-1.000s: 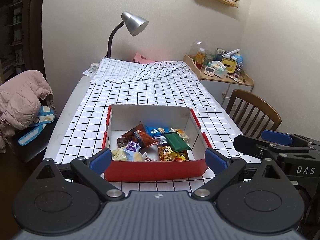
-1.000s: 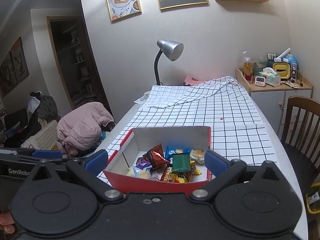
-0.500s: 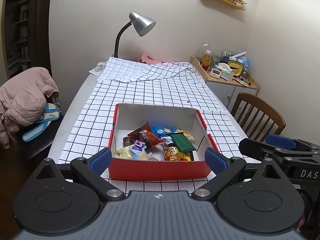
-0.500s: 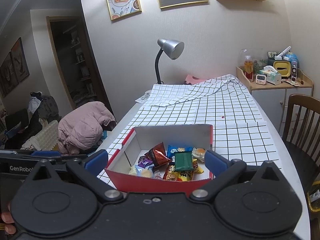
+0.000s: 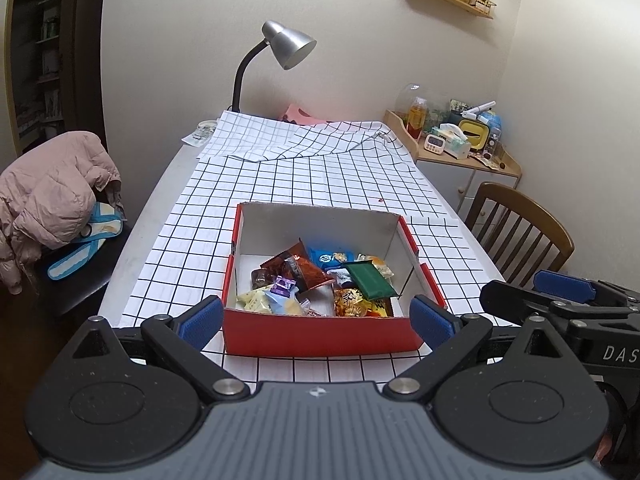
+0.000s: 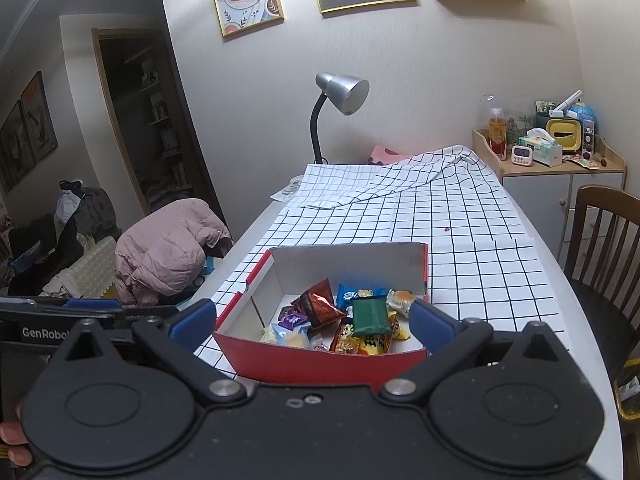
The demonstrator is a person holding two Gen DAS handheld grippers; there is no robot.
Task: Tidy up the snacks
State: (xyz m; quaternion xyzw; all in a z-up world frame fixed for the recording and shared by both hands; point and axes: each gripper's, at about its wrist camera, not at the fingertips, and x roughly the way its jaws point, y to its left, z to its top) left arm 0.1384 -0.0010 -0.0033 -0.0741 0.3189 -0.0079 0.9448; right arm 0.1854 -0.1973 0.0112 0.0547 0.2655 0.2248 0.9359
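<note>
A red box with white inner walls (image 5: 320, 332) (image 6: 320, 364) stands on the checked tablecloth near the table's front edge. It holds several wrapped snacks: a green packet (image 5: 370, 280) (image 6: 371, 316), a red-brown packet (image 5: 308, 272) (image 6: 320, 304), a blue packet (image 5: 330, 256), a purple one (image 5: 283, 286) and yellow ones. My left gripper (image 5: 316, 320) is open and empty, above the table just in front of the box. My right gripper (image 6: 312, 322) is open and empty, in front of the box; it also shows in the left wrist view (image 5: 560, 300).
A grey desk lamp (image 5: 288, 46) stands at the table's far end by the folded cloth. A wooden chair (image 5: 520, 224) is on the right, a chair with a pink jacket (image 5: 52, 188) on the left. A cluttered cabinet (image 5: 452, 140) is at the far right.
Both grippers have drawn back and risen slightly, so the box sits a little farther and more centred in view. Both stay open and empty.
</note>
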